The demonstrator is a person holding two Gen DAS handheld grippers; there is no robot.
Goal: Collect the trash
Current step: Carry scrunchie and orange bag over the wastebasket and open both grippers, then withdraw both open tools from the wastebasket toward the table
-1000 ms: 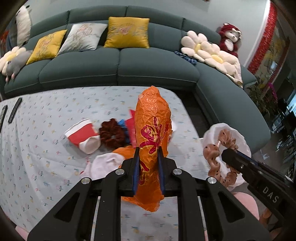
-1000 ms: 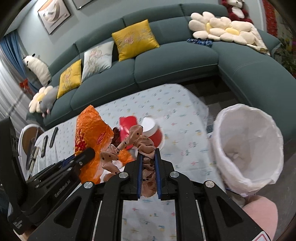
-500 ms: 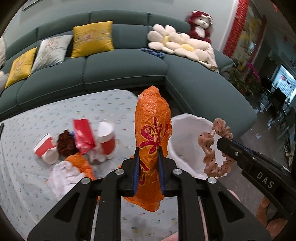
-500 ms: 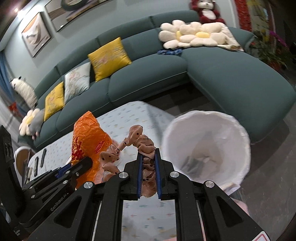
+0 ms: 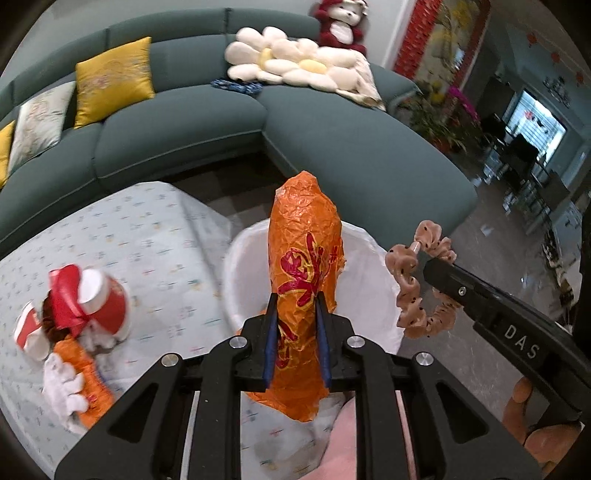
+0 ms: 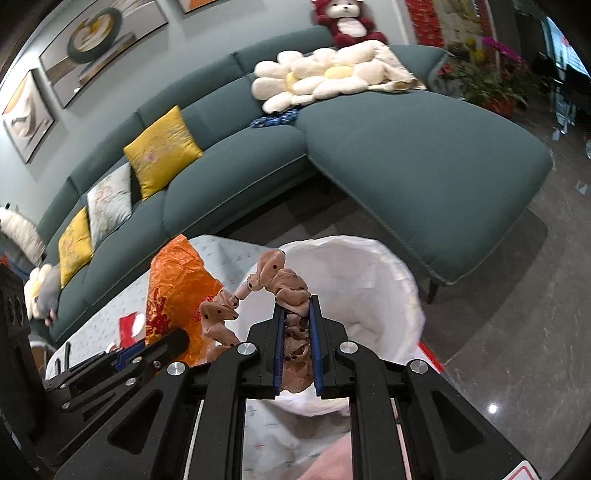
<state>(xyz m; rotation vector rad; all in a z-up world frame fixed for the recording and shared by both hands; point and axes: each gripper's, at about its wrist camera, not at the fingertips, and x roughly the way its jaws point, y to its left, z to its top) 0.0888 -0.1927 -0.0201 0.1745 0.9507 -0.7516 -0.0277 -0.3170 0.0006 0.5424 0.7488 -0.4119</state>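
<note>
Sofa [image 6: 229,184] behind; left tongs [image 5: 295,325] opening around orange bag [image 5: 304,258]; right tongs [image 6: 297,328] clenching scrunchie [image 6: 288,291]; cups [image 5: 99,299] left-view only.

You have two hand-held grippers in view: the left hand-held gripper [image 5: 295,332] and the right hand-held gripper [image 6: 297,332]. You can count one orange plastic bag [image 5: 304,258], one tan dotted scrunchie [image 6: 288,291] and one white-lined bin [image 6: 369,295]. On the tabletop [image 5: 147,236] you have one heap of litter [image 5: 74,332]; in it you can make out two red-and-white paper cups, though blur hides any further count. On the one green sofa [image 6: 406,147] you see two yellow cushions, one pale cushion [image 6: 109,205], two flower-shaped pillows and one red plush toy [image 6: 347,22]. Three framed pictures hang on the wall.
</note>
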